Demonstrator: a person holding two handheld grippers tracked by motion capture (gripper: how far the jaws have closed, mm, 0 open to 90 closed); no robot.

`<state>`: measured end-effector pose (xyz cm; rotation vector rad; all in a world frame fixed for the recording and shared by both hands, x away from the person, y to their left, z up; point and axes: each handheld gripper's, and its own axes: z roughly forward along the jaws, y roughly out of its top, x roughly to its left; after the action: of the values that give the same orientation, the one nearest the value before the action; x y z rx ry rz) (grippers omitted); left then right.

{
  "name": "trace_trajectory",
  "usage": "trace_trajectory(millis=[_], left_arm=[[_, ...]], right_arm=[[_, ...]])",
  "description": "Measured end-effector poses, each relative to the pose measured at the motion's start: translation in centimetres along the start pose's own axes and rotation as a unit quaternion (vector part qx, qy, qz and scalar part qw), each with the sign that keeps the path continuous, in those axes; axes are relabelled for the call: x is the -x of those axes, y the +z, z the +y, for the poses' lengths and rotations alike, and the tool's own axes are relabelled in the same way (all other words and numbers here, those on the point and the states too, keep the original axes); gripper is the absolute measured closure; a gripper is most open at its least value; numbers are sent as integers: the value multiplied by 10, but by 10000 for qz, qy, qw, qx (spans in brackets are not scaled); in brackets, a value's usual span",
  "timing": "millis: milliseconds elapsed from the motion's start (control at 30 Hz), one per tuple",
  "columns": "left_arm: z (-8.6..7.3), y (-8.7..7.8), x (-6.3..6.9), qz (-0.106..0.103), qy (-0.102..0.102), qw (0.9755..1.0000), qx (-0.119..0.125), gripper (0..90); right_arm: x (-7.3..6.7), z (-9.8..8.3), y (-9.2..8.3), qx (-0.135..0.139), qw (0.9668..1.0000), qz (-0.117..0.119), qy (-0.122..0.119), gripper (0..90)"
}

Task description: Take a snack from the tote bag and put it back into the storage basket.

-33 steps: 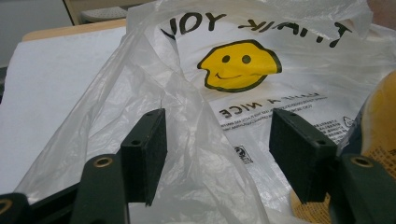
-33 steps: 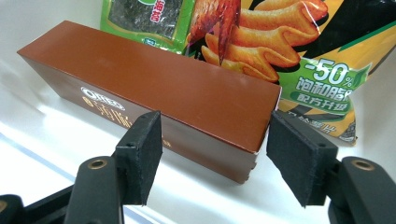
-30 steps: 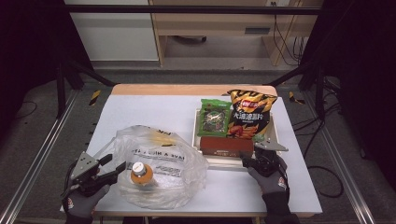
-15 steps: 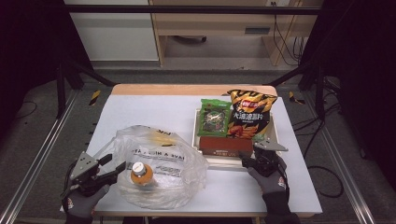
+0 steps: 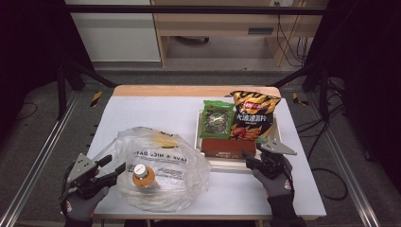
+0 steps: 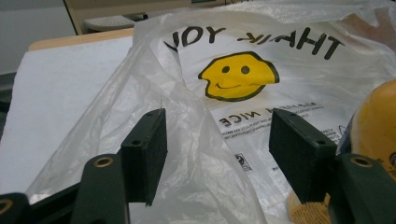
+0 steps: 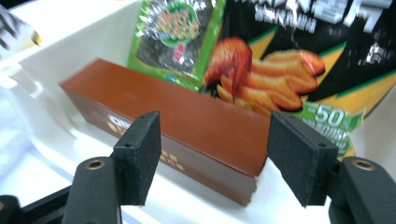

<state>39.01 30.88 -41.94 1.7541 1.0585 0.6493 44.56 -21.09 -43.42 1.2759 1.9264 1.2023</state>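
Note:
A clear plastic bag (image 5: 163, 163) printed with a yellow smiley (image 6: 236, 77) lies at the table's front left. Inside it sits a bottle (image 5: 142, 176) with an orange body and white cap. My left gripper (image 5: 113, 163) rests at the bag's left edge, open; a loose fold of the bag (image 6: 205, 154) rises between its pads without being pinched. My right gripper (image 5: 249, 159) is open at the near side of a white tray (image 5: 236, 164), its jaws (image 7: 215, 151) straddling the near end of a brown box (image 7: 177, 121) without touching it.
Behind the brown box (image 5: 228, 146), the tray also holds a green snack pack (image 5: 216, 118) and a black-and-orange chip bag (image 5: 253, 116). Bare white tabletop (image 5: 146, 111) stretches behind the plastic bag. Metal rails run along both sides of the table.

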Motion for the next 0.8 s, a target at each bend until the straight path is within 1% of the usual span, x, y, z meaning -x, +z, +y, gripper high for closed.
trace_trajectory(millis=[67, 167, 233, 333, 433, 467, 567, 633, 700, 800], left_arm=[[2, -3, 1, -13, 4, 10000, 72, 372], [4, -5, 3, -42, 5, 9999, 130, 383], [5, -7, 5, -63, 57, 9999, 137, 396], [6, -8, 8, -73, 92, 9998, 160, 415], [7, -9, 10, -128, 62, 9997, 182, 427], [7, -9, 10, -143, 51, 9997, 190, 435], [8, -10, 13, -192, 65, 9996, 214, 457], [9, -10, 15, -233, 67, 9995, 222, 479], [9, -10, 18, -289, 127, 9993, 189, 506], [9, -8, 24, -355, 211, 9991, 85, 537]], right_arm=[[-3, 4, -4, 87, 9999, 69, 9, 361], [-11, 12, -10, 253, 9994, 227, -52, 359], [-16, 17, -13, 339, 9988, 332, -69, 359], [-28, 25, -17, 487, 9972, 551, -117, 359], [-41, 34, -18, 584, 9950, 783, -184, 357], [-48, 37, -18, 623, 9937, 905, -212, 356], [-62, 44, -21, 702, 9906, 1115, -371, 353], [-72, 49, -24, 771, 9876, 1301, -415, 353], [-82, 52, -26, 803, 9847, 1475, -459, 354], [-100, 57, -26, 858, 9790, 1757, -571, 356]])
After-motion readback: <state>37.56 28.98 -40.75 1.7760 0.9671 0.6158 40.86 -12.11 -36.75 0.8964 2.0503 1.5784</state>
